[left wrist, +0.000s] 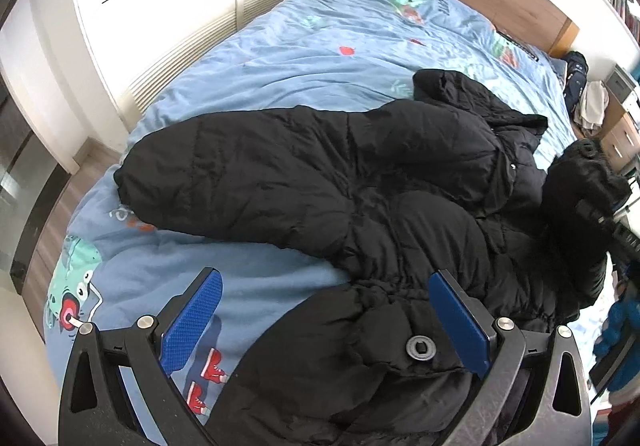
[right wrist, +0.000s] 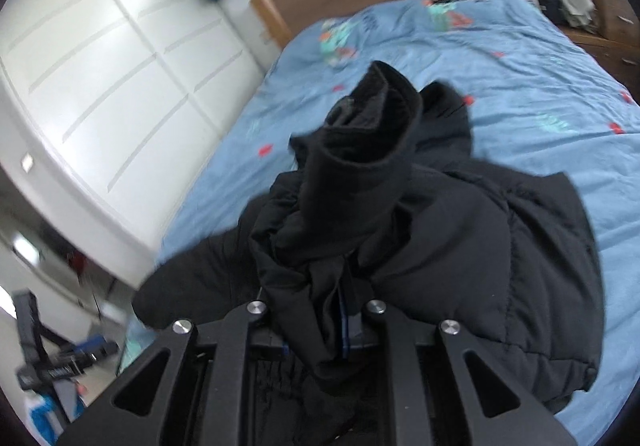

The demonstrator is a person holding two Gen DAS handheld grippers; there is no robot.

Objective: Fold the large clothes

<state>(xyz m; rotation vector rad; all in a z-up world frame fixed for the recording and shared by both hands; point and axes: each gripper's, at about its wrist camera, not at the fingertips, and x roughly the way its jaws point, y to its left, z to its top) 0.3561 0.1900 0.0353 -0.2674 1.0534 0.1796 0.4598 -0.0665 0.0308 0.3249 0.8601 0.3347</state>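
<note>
The right gripper (right wrist: 316, 330) is pinching and lifting the black puffer jacket's (left wrist: 360, 182) cuff (right wrist: 372, 134) mid-fold, while the left gripper (left wrist: 326, 320), fingers spread over the hem at the bed's (left wrist: 280, 58) near edge, is needing to close.

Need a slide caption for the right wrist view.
Right tongs shut on a bunched fold of the black puffer jacket, lifted above the blue bedspread.

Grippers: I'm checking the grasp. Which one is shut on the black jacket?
The right gripper, its fingers pinched on the black jacket; the left gripper hangs open.
</note>
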